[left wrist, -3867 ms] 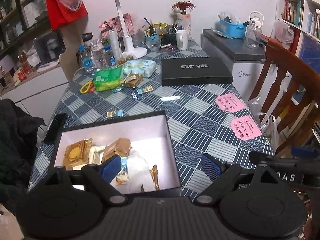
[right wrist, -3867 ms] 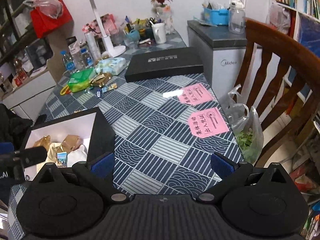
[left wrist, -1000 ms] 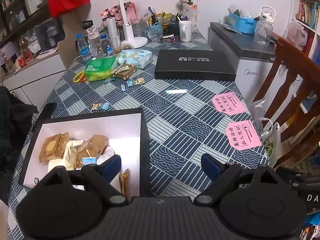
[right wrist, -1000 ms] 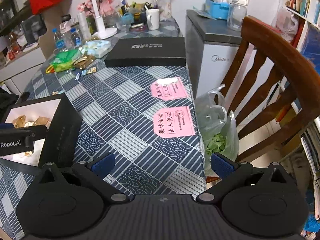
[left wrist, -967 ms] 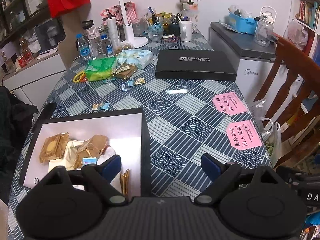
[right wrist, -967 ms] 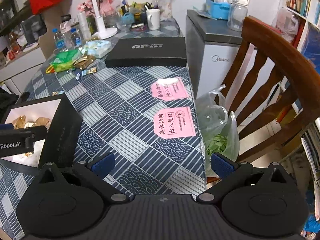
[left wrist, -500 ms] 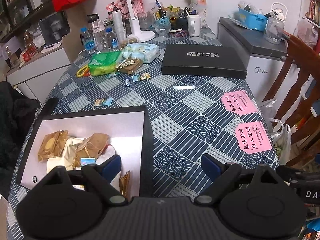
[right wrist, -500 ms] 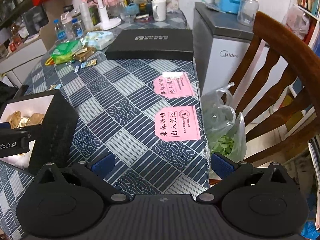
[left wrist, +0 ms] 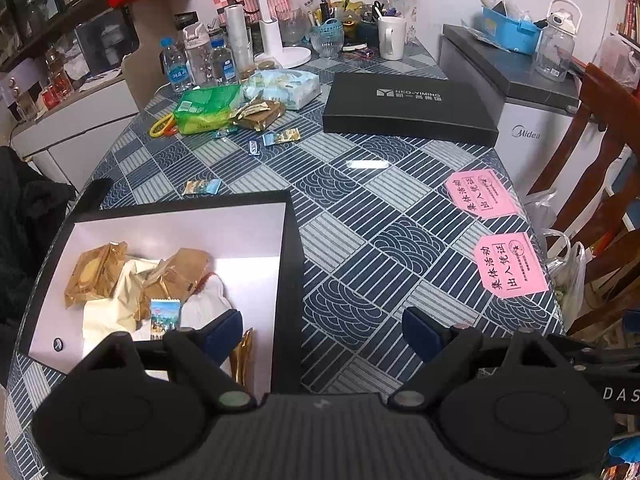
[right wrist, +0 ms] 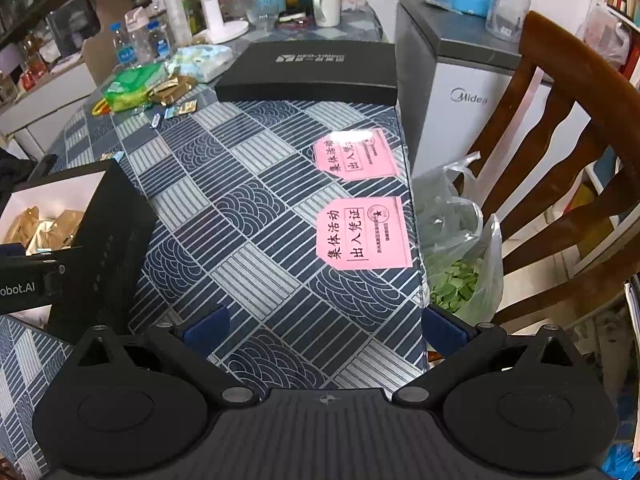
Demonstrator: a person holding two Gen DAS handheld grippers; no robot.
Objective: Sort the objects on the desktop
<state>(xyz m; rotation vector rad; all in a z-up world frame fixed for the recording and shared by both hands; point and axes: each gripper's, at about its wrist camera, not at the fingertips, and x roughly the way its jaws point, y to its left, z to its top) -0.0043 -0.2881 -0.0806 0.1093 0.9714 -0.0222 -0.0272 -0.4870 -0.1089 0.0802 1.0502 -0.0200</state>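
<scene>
Only the left wrist view looks down into the open black box at the table's near left corner: gold-wrapped snacks, a cream wrapper and a small printed sachet lie on its pale floor, and a thin gold packet stands against its right wall. Beyond it that view shows a loose candy just past the far rim, then the green snack bag, a brown packet and more small candies scattered near the tissue pack, all well apart from the box. The left gripper hovers over the box's right wall with its blue-padded fingers spread wide and nothing between them. Further right, both views show the closed black lid at the far side and two pink slips on the patterned tablecloth. The right gripper hangs over the table's near right edge, fingers also wide apart and empty. Solely the right wrist view reveals the plastic bag of greens below the table edge, beside the wooden chair and white fridge.
</scene>
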